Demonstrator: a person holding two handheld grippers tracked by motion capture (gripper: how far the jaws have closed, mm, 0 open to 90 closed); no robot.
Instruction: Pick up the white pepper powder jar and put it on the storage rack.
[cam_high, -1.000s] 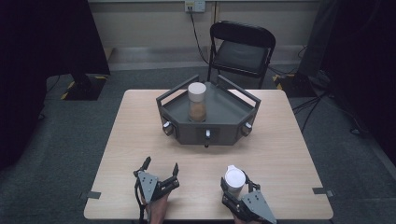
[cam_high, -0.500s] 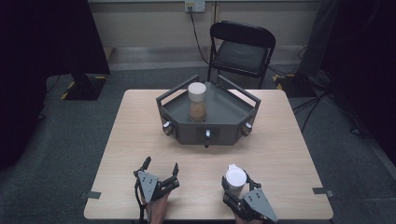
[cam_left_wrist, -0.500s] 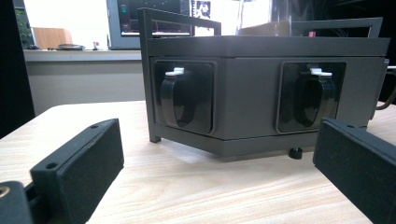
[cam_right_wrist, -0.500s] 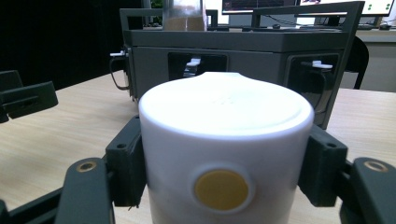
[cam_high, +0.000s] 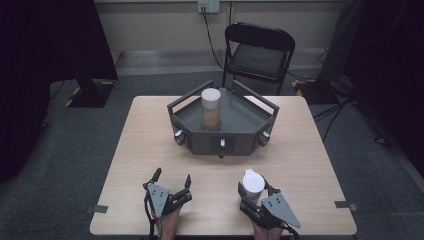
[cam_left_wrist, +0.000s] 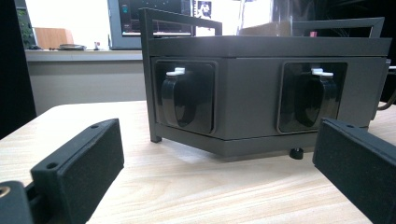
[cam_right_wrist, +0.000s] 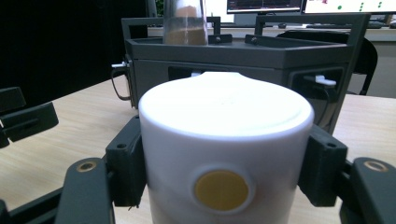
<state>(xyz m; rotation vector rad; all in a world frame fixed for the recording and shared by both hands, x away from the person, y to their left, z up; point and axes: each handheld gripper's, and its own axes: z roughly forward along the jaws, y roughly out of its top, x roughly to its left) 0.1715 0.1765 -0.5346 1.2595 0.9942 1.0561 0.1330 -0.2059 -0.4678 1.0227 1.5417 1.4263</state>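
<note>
Slightly higher than before, the right gripper (cam_high: 251, 196) clamps the white cup (cam_high: 253, 184), seemingly just off the table (cam_high: 310, 165); left gripper (cam_high: 172, 181) rests wide open.

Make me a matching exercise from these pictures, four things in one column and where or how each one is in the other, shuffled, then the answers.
Things:
1. white container
2. clear jar
3. left gripper
4. black chair

States:
A. behind the table
B. open, holding nothing
C. clamped in the right gripper
D. standing in the grey tray, brown powder inside

Pairs: 1-C, 2-D, 3-B, 4-A
</note>
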